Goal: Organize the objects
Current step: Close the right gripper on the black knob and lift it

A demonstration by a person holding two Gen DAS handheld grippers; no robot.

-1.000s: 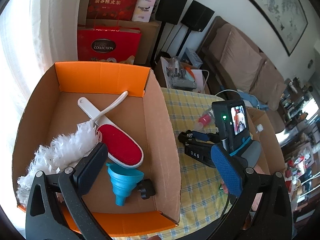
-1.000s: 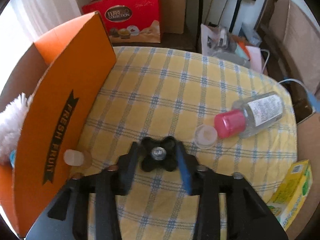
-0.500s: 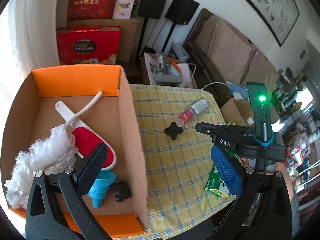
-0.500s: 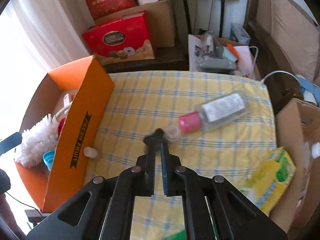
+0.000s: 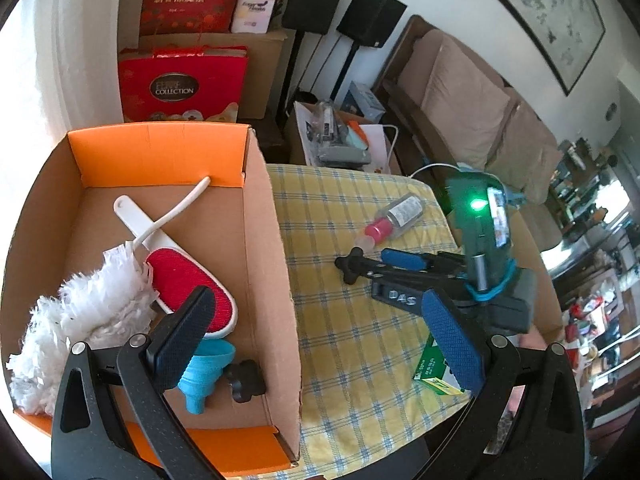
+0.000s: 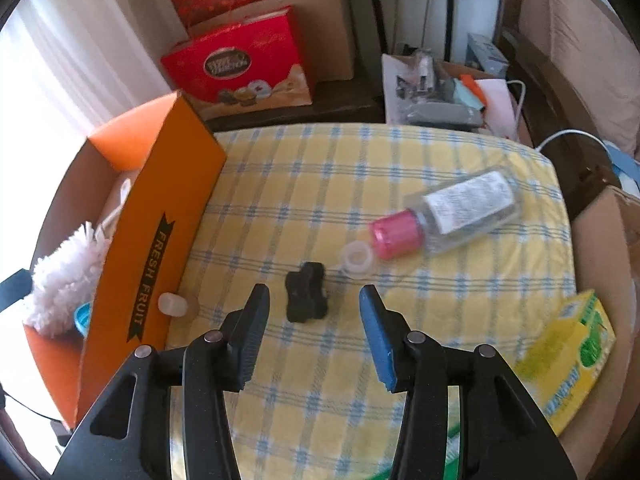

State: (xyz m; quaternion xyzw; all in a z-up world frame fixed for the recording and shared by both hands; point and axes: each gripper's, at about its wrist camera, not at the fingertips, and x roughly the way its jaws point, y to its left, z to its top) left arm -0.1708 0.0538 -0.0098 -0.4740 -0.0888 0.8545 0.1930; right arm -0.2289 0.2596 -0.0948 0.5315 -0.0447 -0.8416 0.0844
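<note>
A black star knob point(image 6: 306, 298) lies on the yellow checked tablecloth point(image 6: 320, 184), just beyond my right gripper point(image 6: 314, 334), which is open and empty. The knob also shows in the left wrist view point(image 5: 349, 266) at the right gripper's point(image 5: 370, 260) tips. A clear bottle with a pink cap point(image 6: 448, 212) and a loose clear cap point(image 6: 357, 260) lie to the knob's right. My left gripper point(image 5: 320, 344) is open over the orange cardboard box point(image 5: 160, 152), which holds a white duster point(image 5: 80, 320), a red lint brush point(image 5: 188, 280), a blue funnel point(image 5: 204, 372) and another black knob point(image 5: 246, 380).
A small white cap point(image 6: 172, 304) sits against the box's outer wall point(image 6: 160, 240). A yellow-green carton point(image 6: 572, 352) lies at the table's right edge. Red gift boxes point(image 6: 240, 68), speakers and a sofa stand behind the table.
My right gripper was shut half a second ago and has opened wide. It now sits closer to the black knob. The left gripper has shifted slightly over the box.
</note>
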